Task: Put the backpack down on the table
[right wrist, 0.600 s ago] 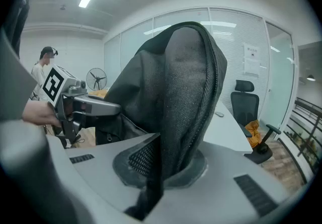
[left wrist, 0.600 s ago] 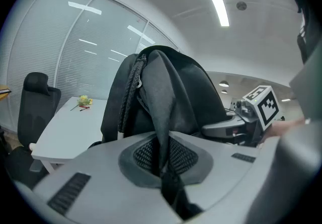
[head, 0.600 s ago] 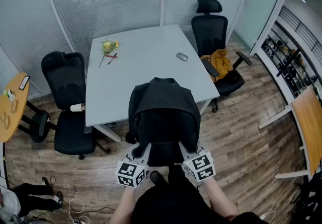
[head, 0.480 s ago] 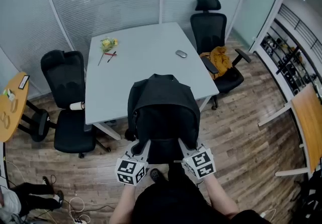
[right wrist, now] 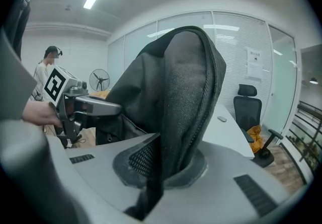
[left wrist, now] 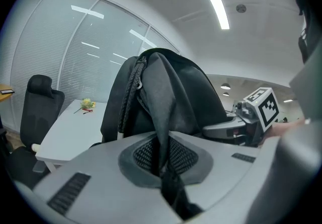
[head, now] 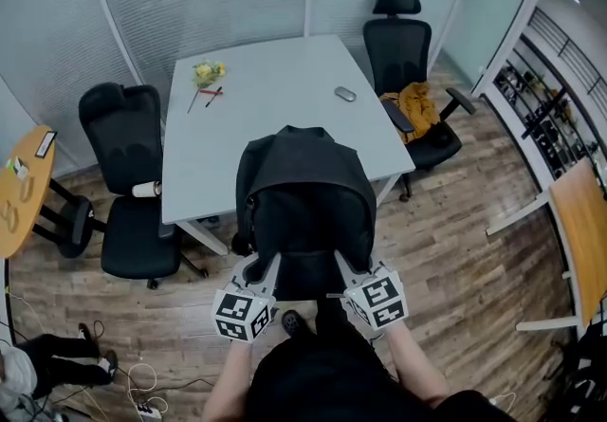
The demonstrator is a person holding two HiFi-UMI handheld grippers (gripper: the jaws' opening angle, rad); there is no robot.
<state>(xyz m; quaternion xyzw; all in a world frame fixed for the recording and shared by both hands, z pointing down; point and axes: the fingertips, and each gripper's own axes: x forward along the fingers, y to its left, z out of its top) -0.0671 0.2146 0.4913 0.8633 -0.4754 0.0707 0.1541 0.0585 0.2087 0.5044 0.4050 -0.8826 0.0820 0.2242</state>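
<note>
Fingers: left gripper (head: 266,268) and right gripper (head: 341,266) each pinch the backpack (head: 303,192).
Count: one backpack, two grippers, one desk (head: 275,98).

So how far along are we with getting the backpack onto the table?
Done: the backpack is lifted, with the left gripper and right gripper both shut on it. In hand: it hangs in front of the person, at the near edge of the table. Left: carry it over the top, set it down, release.
</note>
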